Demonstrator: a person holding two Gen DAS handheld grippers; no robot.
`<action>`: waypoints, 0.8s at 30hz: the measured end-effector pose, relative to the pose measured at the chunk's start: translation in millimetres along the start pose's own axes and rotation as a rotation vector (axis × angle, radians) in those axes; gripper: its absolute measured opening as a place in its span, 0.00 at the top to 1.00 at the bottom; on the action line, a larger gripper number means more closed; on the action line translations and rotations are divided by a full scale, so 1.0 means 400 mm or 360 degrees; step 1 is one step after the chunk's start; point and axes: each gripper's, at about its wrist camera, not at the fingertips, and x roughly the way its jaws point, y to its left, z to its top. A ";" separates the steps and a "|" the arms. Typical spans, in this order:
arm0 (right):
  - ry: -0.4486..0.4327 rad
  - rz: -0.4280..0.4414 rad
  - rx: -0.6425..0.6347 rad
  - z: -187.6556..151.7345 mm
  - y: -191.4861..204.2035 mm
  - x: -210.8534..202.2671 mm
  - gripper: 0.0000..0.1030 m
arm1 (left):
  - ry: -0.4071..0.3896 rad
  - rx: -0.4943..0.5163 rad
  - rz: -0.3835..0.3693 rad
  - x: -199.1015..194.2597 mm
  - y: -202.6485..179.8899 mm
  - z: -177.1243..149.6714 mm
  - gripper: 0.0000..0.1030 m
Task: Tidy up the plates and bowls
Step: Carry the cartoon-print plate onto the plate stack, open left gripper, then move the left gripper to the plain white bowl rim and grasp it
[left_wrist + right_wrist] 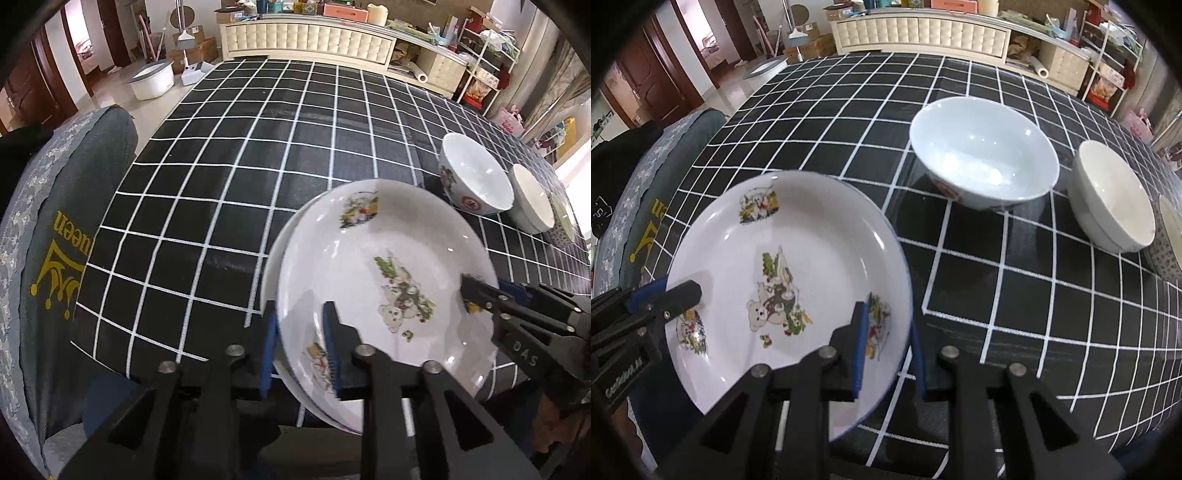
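Note:
A white plate (369, 258) (798, 236) printed with teddy bears hangs over the near edge of the table, held from both sides. My left gripper (301, 310) (677, 293) is shut on its left rim, one finger over and one under the edge. On the right rim my right gripper (888, 317) (484, 293) is shut the same way. In the left wrist view a second white rim (266, 295) shows just beneath the plate. Further right stand a flower-patterned bowl (476, 177) (982, 155), a plain white bowl (532, 199) (1112, 195) and a partly cut-off patterned bowl (563, 225) (1171, 236).
The table (240, 166) (997, 295) wears a black cloth with a white grid. A chair with a grey cover and a yellow crown print (55, 266) (639, 229) stands at its left edge. A cream cabinet (306, 38) and cluttered shelves line the far wall.

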 end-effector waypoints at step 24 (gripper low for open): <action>-0.0168 -0.0067 0.0011 -0.041 -0.046 -0.150 0.41 | -0.0280 0.0117 0.0024 -0.142 -0.085 -0.018 0.58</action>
